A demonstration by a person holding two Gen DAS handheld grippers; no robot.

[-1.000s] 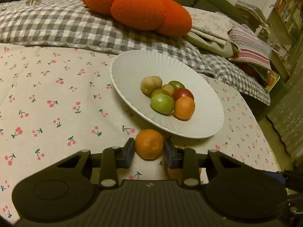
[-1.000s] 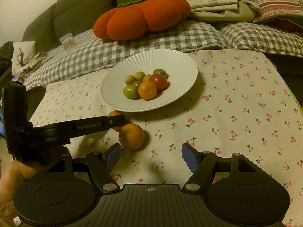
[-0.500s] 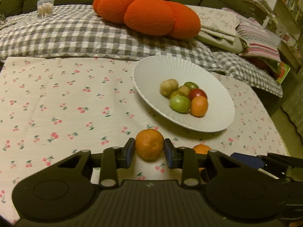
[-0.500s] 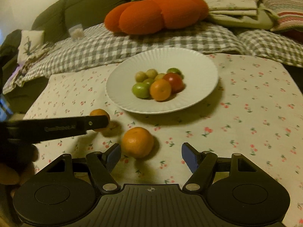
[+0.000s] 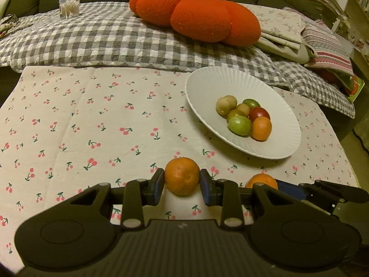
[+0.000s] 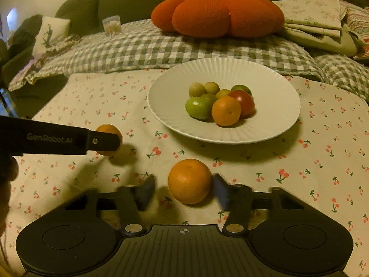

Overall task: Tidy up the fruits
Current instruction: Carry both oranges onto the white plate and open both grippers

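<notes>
Right gripper (image 6: 183, 190) now brackets second mandarin (image 6: 189, 181) on cherry-print cloth (image 6: 322, 161), jaws blurred, not yet clamped. Left gripper (image 5: 182, 182) clenched on first mandarin (image 5: 182, 176), short of white plate (image 5: 203, 85). Risk: closing pads nudge round fruit, rolls away; piled plate fruit may scatter.

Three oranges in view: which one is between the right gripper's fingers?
The loose orange on the cloth in front of the plate, not yet clamped by the right gripper. One sits on the plate; the left gripper holds another.
</notes>
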